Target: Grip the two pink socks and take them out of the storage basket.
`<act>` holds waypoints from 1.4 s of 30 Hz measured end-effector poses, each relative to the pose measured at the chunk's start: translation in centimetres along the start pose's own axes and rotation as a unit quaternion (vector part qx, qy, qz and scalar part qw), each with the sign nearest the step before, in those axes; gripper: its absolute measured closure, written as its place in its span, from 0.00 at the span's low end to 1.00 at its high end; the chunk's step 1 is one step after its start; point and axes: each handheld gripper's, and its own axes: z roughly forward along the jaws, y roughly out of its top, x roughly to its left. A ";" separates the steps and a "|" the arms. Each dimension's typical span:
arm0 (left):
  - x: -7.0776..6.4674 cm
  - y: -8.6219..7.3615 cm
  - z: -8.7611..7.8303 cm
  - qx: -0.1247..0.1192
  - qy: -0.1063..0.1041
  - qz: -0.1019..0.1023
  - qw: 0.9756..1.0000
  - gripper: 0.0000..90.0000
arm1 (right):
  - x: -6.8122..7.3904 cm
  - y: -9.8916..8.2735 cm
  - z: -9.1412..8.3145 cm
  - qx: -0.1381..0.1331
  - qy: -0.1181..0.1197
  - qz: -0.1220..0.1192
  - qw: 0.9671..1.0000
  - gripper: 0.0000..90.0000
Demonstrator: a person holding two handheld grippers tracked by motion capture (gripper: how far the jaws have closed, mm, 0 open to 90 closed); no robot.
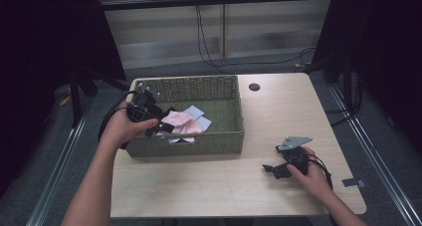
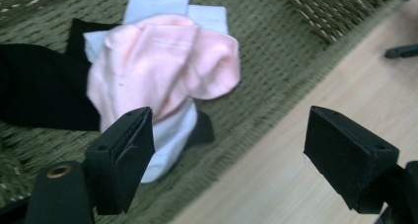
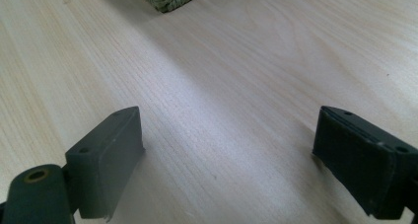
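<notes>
Pink sock (image 2: pixel 162 71) lies lengthwise across basket (image 2: pixel 276 81).

Dim, dark-edged high view; brighter, softly blurred claw views, faint shadows on pale table (image 3: pixel 236 86).

Both grippers held apart, jaws spread wide, nothing between them.

The left gripper (image 1: pixel 158 128), gripped in the left hand (image 1: pixel 122 128) on an outstretched forearm, points rightward and slightly down. The right gripper (image 1: pixel 268 169), in the right hand (image 1: pixel 309 173), lies low, its jaws pointing toward the left one, its grey plate on top.
</notes>
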 end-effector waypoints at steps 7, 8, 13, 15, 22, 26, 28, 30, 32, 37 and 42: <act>1.7 0.7 0.8 0.011 0.017 -0.021 1.000 0.21 | -0.1 0.0 0.0 -0.001 0.003 -0.003 1.000 0.12; 2.0 0.8 0.9 0.011 0.019 -0.027 0.999 0.21 | -0.1 0.0 0.0 -0.001 0.002 -0.003 1.000 0.12; 3.3 1.1 2.1 0.025 0.035 -0.039 0.998 0.23 | -0.1 0.0 0.1 -0.001 0.003 -0.004 1.000 0.12; 4.1 1.2 3.0 0.025 0.044 -0.045 0.998 0.24 | -0.1 0.0 0.1 -0.001 0.003 -0.004 1.000 0.12; 5.5 1.9 4.8 0.020 0.037 -0.056 0.998 0.30 | -0.1 0.1 0.1 -0.001 0.004 -0.006 1.000 0.12; 6.2 2.1 6.2 0.032 0.045 -0.057 0.997 0.34 | -0.1 0.1 0.1 0.000 0.005 -0.004 1.000 0.12; 6.5 2.2 6.9 0.032 0.051 -0.055 0.997 0.35 | -0.1 0.1 0.1 0.000 0.005 -0.004 1.000 0.12; 6.7 2.4 7.4 0.030 0.044 -0.058 0.997 0.36 | -0.1 0.1 0.1 0.000 0.006 -0.006 1.000 0.12; 6.9 2.6 7.9 0.028 0.043 -0.057 0.997 0.38 | -0.1 0.1 0.1 0.000 0.007 -0.007 1.000 0.12; 7.1 2.7 8.7 0.040 0.033 -0.056 0.997 0.66 | -0.1 0.1 0.1 0.000 0.007 -0.008 1.000 0.12; 7.0 3.0 8.6 0.055 0.014 -0.067 0.996 0.90 | -0.2 0.1 0.1 0.001 0.009 -0.008 1.000 0.12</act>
